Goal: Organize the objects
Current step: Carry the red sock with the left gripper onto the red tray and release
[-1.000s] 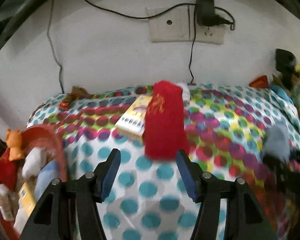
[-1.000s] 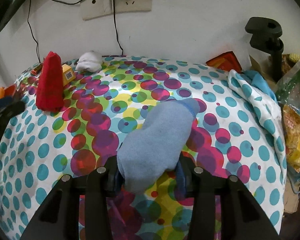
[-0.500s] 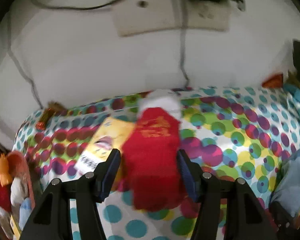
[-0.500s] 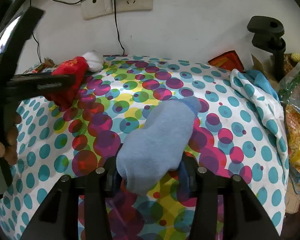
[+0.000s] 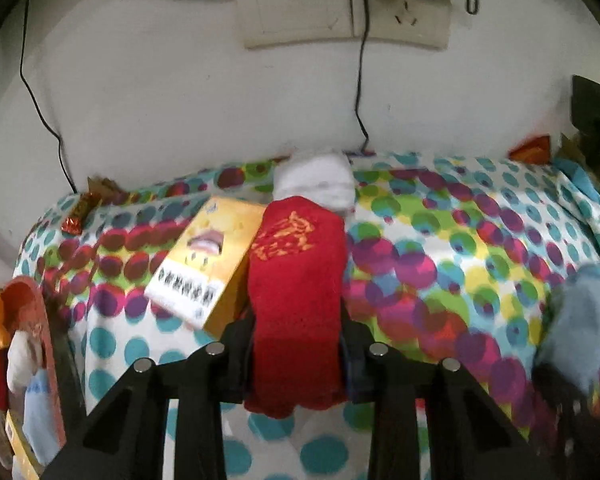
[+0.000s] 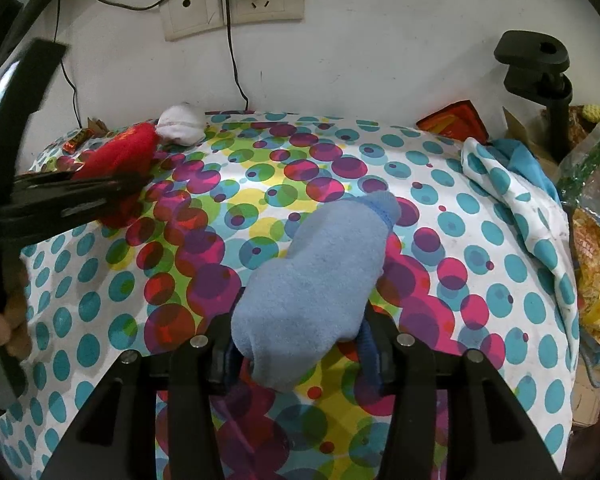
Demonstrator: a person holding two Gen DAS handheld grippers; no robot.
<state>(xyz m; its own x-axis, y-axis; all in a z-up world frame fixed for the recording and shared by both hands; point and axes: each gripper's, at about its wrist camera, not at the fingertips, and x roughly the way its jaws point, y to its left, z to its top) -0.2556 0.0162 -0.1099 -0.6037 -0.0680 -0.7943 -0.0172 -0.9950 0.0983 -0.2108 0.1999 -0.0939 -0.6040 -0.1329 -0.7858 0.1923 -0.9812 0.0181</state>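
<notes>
We see the left gripper (image 5: 298, 344), jaws just closed, pinching the red sock (image 5: 296, 280) just right of the yellow box (image 5: 208, 260). The right gripper (image 6: 300, 350) seemingly clamps the blue sock (image 6: 320, 280), well right of that box.

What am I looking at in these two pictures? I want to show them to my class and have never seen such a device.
There is no robot here. A person holds a hand-held gripper in each hand, each with a wide-angle camera looking along its two fingers, so each picture is one gripper's own view.

In the left view, the left hand-held gripper has just closed on a red sock. In the right view, the right hand-held gripper grips a blue sock.

Both work over a dotted tablecloth. On it also lie a white sock and a yellow box. At the left edge stands a red basket already holding a few things.
</notes>
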